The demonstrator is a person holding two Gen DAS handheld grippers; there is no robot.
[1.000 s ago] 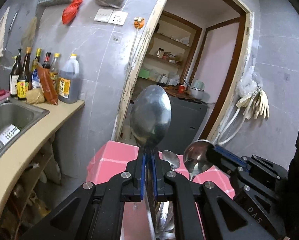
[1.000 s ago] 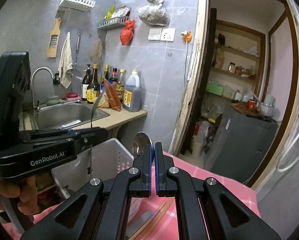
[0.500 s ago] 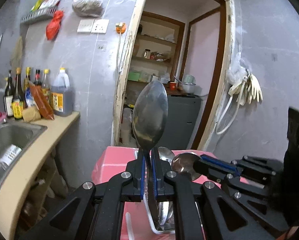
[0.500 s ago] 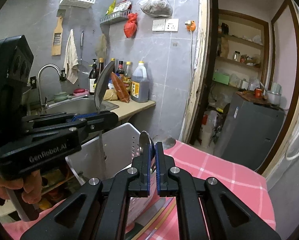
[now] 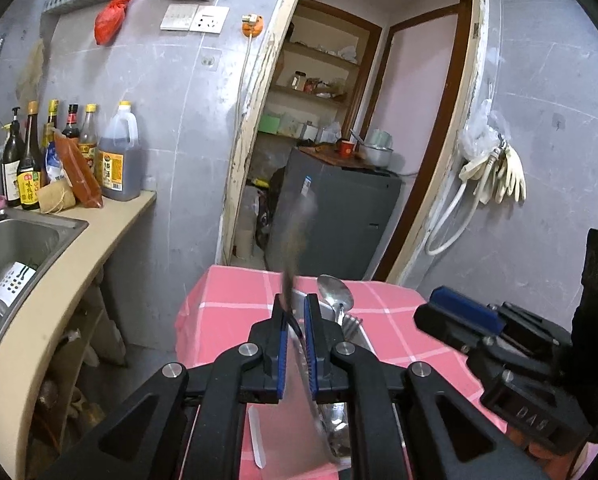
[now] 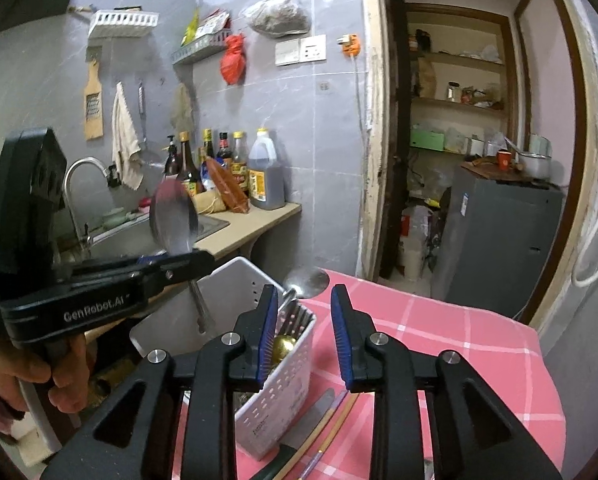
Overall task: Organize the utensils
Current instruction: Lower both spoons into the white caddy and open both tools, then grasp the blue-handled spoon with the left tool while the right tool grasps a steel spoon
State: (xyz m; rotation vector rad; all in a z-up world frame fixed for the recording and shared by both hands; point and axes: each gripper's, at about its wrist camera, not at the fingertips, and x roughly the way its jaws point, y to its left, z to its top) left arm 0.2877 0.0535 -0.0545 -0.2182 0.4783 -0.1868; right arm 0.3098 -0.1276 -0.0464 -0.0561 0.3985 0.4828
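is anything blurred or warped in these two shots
Left wrist view: the big spoon between the left gripper's fingers is smeared by motion blur; the door frame bows from fisheye distortion. Right wrist view: the same spoon is softly blurred, the right gripper sharp.

A home kitchen is shown: a steel sink [image 5: 17,240] set in a counter [image 5: 79,264], sauce bottles [image 5: 29,160] lined up (against grey tiled wall), rubber gloves [image 5: 503,176] hung nearby.
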